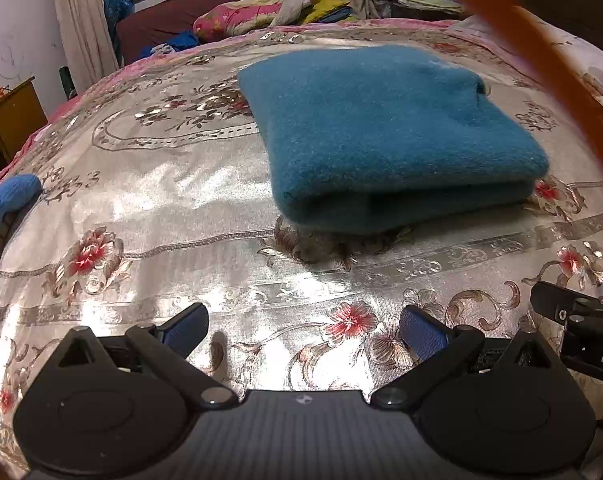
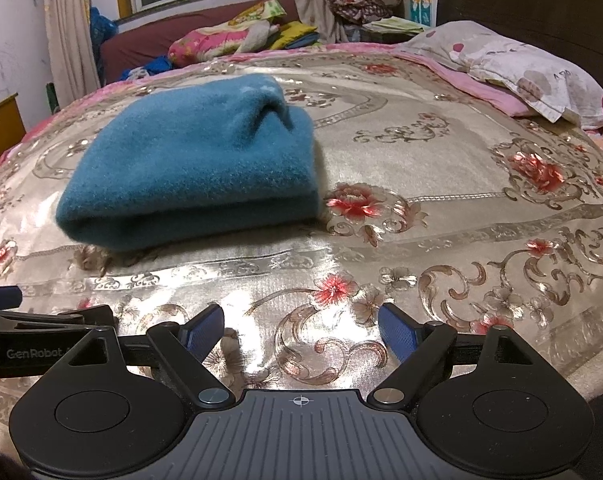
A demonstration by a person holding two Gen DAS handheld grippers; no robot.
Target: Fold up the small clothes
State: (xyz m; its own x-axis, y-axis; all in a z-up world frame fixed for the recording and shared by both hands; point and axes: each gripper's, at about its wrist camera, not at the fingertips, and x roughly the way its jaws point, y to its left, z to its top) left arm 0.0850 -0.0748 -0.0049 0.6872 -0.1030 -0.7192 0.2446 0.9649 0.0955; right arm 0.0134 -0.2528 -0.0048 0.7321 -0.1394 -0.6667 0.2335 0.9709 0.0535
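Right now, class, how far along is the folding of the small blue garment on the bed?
Done: the fuzzy teal-blue knit garment lies folded in a thick rectangle on the shiny floral bedspread, its rounded fold edge facing the cameras. In hand: nothing; the left tool and right tool are both open and empty, short of the garment. Left: no other unfolded small clothing shows on the spread.

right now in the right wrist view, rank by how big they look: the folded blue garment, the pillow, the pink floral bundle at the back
1. folded blue garment, largest, though it lies nearest the camera
2. pillow
3. pink floral bundle, smallest, but farthest away, so its true size is unsure
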